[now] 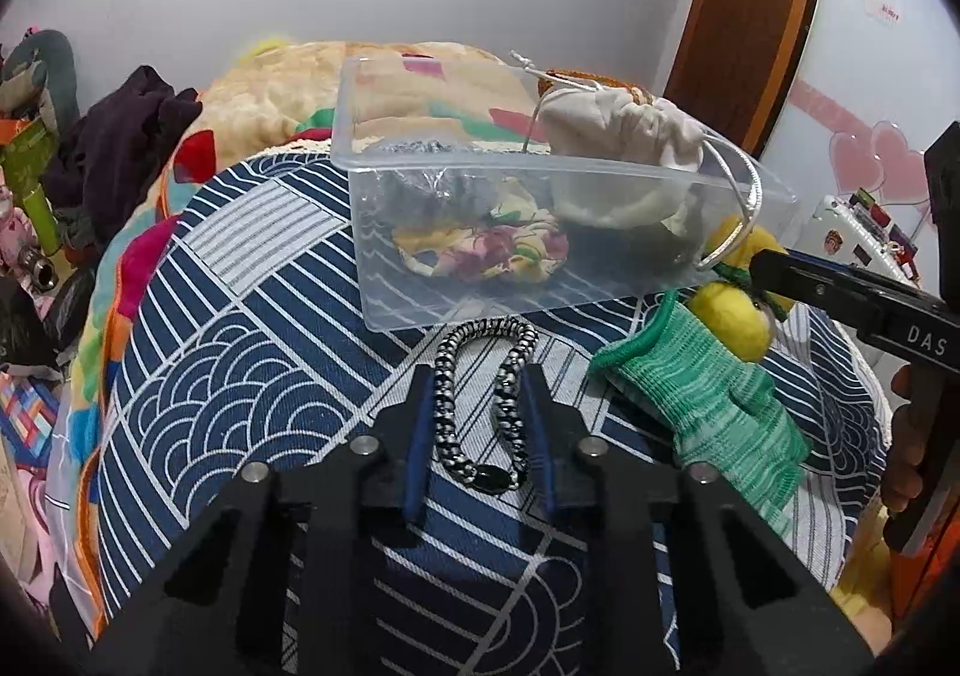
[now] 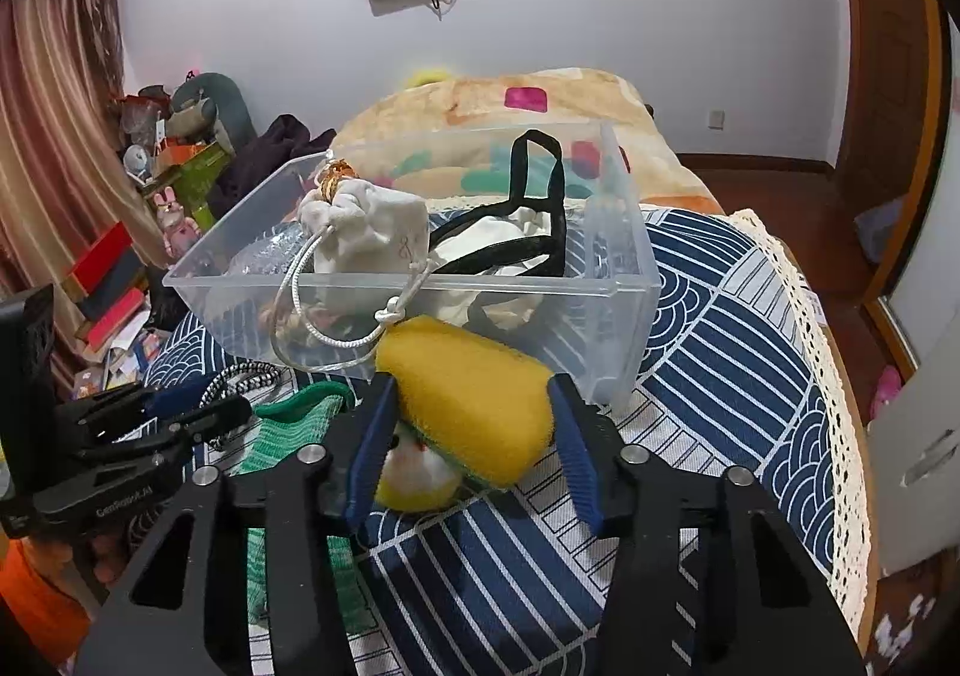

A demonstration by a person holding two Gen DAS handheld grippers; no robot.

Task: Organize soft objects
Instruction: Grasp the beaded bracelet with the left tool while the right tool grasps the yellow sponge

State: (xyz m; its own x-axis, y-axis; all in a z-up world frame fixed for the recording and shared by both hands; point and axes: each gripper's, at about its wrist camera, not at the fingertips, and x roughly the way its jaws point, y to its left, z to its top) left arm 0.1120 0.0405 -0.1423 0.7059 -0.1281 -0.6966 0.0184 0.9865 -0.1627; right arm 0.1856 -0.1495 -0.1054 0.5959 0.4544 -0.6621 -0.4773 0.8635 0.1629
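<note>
A clear plastic bin (image 1: 528,280) (image 2: 624,310) sits on the blue patterned bed cover and holds a white drawstring pouch (image 1: 618,126) (image 2: 372,238), floral cloth (image 1: 486,250) and other fabric. My left gripper (image 1: 480,382) is open around a black-and-white braided cord (image 1: 480,412) lying in front of the bin. My right gripper (image 2: 468,400) (image 1: 774,274) is shut on a yellow sponge (image 2: 468,406) (image 1: 732,316), just in front of the bin's near corner. A green knit glove (image 1: 708,394) (image 2: 282,436) lies between the grippers.
A folded orange patterned blanket (image 2: 480,99) lies behind the bin. Dark clothes (image 1: 120,135) and cluttered boxes and toys (image 2: 150,184) stand at the left of the bed. A wooden door (image 1: 750,15) and floor are at the right.
</note>
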